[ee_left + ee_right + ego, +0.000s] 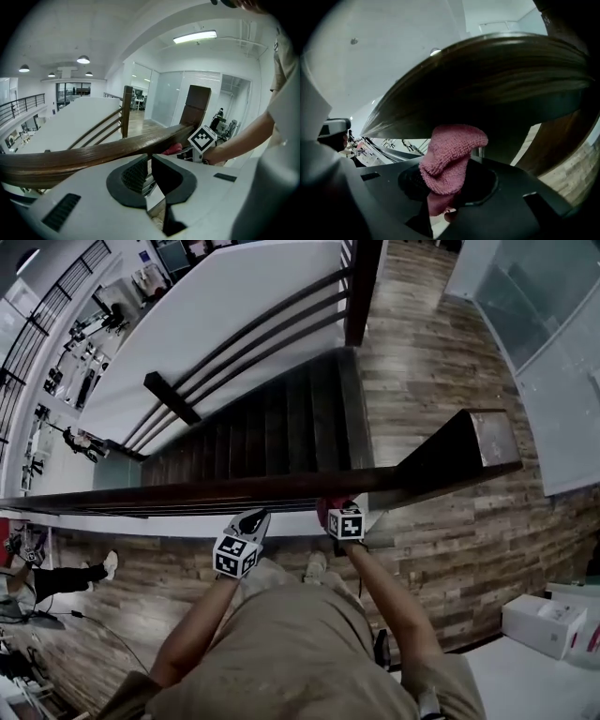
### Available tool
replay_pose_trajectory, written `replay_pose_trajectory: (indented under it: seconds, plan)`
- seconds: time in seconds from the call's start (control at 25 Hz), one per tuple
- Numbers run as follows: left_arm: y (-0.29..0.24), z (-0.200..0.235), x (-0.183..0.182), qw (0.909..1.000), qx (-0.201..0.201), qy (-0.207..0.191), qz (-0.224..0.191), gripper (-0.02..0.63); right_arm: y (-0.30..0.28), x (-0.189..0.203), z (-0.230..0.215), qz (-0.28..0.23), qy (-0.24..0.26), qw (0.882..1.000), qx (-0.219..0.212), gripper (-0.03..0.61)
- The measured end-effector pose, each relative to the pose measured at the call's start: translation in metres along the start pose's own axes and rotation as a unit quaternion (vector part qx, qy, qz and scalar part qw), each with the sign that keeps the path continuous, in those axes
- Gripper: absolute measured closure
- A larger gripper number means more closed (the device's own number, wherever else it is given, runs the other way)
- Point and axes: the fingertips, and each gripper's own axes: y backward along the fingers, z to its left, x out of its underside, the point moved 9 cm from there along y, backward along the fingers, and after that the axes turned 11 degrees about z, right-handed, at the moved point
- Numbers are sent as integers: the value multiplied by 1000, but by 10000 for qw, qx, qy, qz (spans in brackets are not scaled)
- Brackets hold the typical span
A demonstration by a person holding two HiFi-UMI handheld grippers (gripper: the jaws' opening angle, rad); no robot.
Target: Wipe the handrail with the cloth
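Head view, dark wooden handrail (187, 491) above stairwell (272, 427), plank floor (450, 549), right claw (450, 180) clamping pink cloth (451, 157), left claw (150, 173) closed

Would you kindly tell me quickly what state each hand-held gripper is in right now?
Left hand-held gripper: closed, holding nothing.
Right hand-held gripper: closed on the pink cloth.

right gripper (337, 513): cloth (324, 511) at handrail (187, 491) | left gripper (253, 519): just beside handrail
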Motion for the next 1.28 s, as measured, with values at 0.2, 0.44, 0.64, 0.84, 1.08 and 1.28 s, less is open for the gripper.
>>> replay_pose_trajectory:
  seconds: [0.2, 0.44, 0.64, 0.84, 1.08, 1.28]
  plan:
    - [17, 17, 15, 9996, -184, 163, 113, 594, -29, 1, 3, -374, 67, 9991, 180, 476]
    - [26, 29, 31, 9984, -388, 373, 202, 594, -46, -11, -2, -659, 184, 9975, 191, 477]
    - [41, 44, 37, 9970, -548, 549, 89, 594, -45, -17, 10, -963, 898, 9901, 492, 477]
    - [69, 68, 45, 9967, -602, 541, -81, 594, -50, -17, 30, -956, 1119, 9869, 658, 477]
    - [114, 118, 66, 9956, -692, 602, -198, 594, -65, -18, 75, -890, 1200, 9857, 776, 477]
    - [149, 166, 92, 9952, -736, 620, -181, 594, -82, -15, 121, -823, 1182, 9858, 865, 477]
